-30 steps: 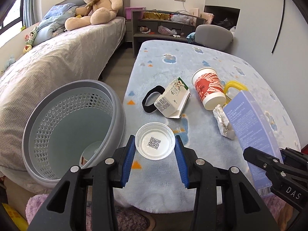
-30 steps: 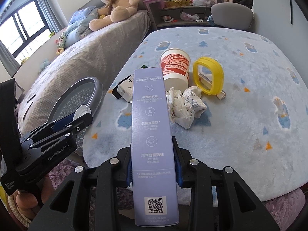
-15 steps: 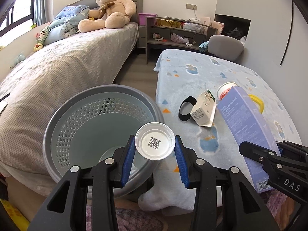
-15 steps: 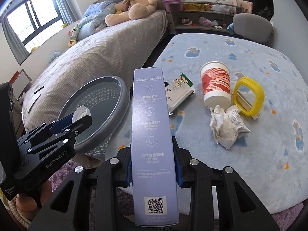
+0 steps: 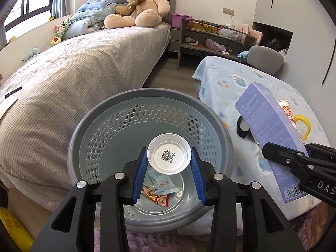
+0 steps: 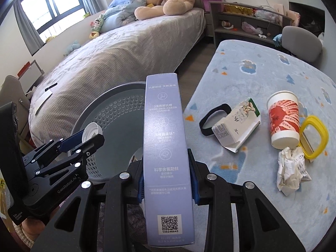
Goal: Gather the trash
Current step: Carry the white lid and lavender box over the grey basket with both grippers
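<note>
White plastic lid (image 5: 169,157) clamped in my left gripper (image 5: 169,169) above grey basket (image 5: 100,113); right gripper (image 6: 168,175) clenched on purple box (image 6: 166,138) beside it.

This is a bedroom in a home. A bed (image 5: 84,67) with a grey checked cover runs along the window (image 6: 52,6) wall, with a large teddy bear (image 5: 140,6) against its grey headboard and small plush toys (image 5: 59,29) along the sill side. Beside it stand a grey shelf unit (image 5: 210,37) cluttered with small things, a grey chair (image 5: 265,58), and a low table (image 6: 262,73) draped in a blue child's blanket. The floor is wood.
</note>
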